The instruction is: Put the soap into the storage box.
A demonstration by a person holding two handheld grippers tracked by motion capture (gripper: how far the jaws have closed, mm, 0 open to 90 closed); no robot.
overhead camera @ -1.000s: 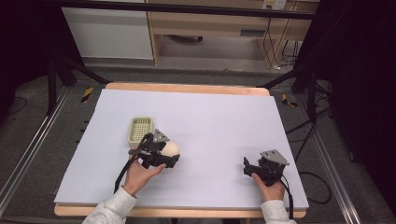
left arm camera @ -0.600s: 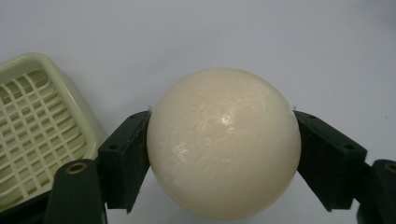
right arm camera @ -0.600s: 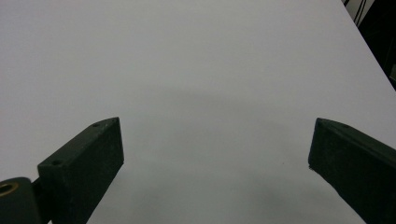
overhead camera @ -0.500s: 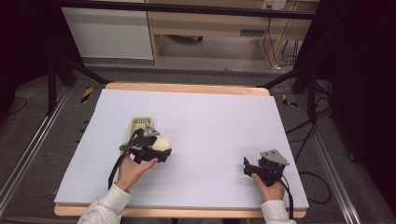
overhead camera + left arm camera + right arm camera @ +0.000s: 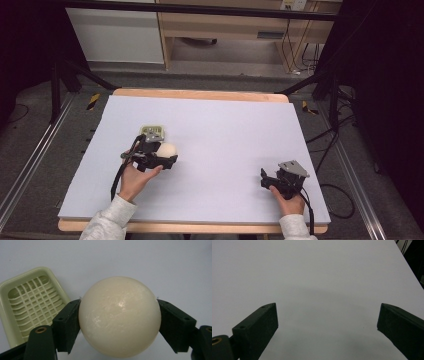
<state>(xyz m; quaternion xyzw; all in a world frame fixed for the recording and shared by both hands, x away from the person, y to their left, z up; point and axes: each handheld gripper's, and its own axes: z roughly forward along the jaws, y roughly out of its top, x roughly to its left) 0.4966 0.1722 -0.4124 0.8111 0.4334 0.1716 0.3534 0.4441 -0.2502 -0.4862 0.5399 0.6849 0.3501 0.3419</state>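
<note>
A cream-white ball [image 5: 119, 316] sits clamped between the two black jaws of my left gripper [image 5: 118, 323], which is shut on it. From above, the left gripper [image 5: 162, 152] hovers over the left half of the table with the ball [image 5: 167, 149] at its tip. A pale green slotted tray [image 5: 30, 305] lies just behind and left of the ball; its far rim [image 5: 152, 129] peeks out past the gripper. My right gripper [image 5: 266, 179] rests near the front right of the table, and its jaws [image 5: 327, 325] stand wide open over bare board.
The white board [image 5: 225, 125] covers a wooden table. Black frame legs and cables stand at both sides of the table, and wooden furniture lines the back wall.
My left gripper has carried the ball back and to the left, toward the green tray, now covering most of it. The right gripper has stayed put.
</note>
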